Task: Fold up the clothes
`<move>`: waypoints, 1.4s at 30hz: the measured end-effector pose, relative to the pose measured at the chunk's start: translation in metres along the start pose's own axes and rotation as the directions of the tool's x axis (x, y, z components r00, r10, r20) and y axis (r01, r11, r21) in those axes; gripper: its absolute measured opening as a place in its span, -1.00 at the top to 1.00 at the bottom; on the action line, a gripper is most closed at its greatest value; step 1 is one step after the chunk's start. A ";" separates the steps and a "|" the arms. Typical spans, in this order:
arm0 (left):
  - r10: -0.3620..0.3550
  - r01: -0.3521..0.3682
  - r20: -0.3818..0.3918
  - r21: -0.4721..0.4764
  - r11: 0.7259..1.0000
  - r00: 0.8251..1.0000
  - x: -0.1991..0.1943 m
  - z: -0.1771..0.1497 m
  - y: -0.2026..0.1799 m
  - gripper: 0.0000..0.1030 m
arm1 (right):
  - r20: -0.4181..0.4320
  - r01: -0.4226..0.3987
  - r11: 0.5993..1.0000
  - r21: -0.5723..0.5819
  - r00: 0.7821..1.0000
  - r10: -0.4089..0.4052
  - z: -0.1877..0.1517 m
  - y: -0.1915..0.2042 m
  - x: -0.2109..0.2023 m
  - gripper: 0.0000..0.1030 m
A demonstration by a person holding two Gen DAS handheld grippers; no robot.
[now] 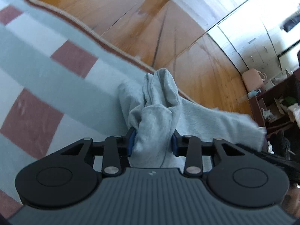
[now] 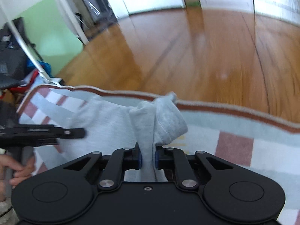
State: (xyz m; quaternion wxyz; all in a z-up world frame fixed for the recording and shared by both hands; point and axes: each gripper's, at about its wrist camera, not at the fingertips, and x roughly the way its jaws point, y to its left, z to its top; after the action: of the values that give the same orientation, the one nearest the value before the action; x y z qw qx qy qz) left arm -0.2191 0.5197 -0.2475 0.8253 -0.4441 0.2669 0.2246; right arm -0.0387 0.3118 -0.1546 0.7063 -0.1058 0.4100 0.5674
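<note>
A light grey garment (image 1: 153, 112) is bunched between the jaws of my left gripper (image 1: 152, 142), which is shut on a thick fold of it. The cloth stretches away to the right over the rug. In the right wrist view the same grey garment (image 2: 105, 120) spreads leftward, and my right gripper (image 2: 148, 157) is shut on a narrow gathered fold that stands up in front of it. The left gripper (image 2: 56, 133) shows there as a black bar at the left, held by a hand (image 2: 20, 170).
A checked rug (image 1: 46, 65) in pale blue, white and dull red lies under the garment, with its piped edge (image 2: 225, 108) close ahead. Beyond it is a wooden floor (image 1: 150, 24). White cabinets (image 1: 253, 37) and a dark cluttered shelf (image 1: 277, 108) stand at the right.
</note>
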 end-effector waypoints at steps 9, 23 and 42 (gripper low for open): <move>-0.089 0.085 0.034 0.106 0.991 0.995 -0.014 -0.015 -0.081 0.37 | 0.139 0.036 0.997 0.065 0.989 -0.044 -0.016 -0.007 -0.108 0.72; -0.144 0.146 -0.033 0.361 0.921 0.989 0.005 -0.052 -0.269 0.40 | 0.345 0.145 0.968 0.204 0.915 -0.210 -0.053 -0.056 -0.273 0.72; -0.125 0.272 -0.244 0.797 0.540 0.962 0.175 -0.158 -0.618 -0.05 | 0.307 0.129 0.480 0.868 0.621 -0.721 -0.200 -0.244 -0.388 -0.14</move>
State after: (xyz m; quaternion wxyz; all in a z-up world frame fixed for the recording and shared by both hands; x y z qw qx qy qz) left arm 0.2505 0.0963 -0.0540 0.9326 -0.0514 0.3527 -0.0569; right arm 0.0788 -0.1697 -0.0885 0.8964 0.3059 0.2989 0.1164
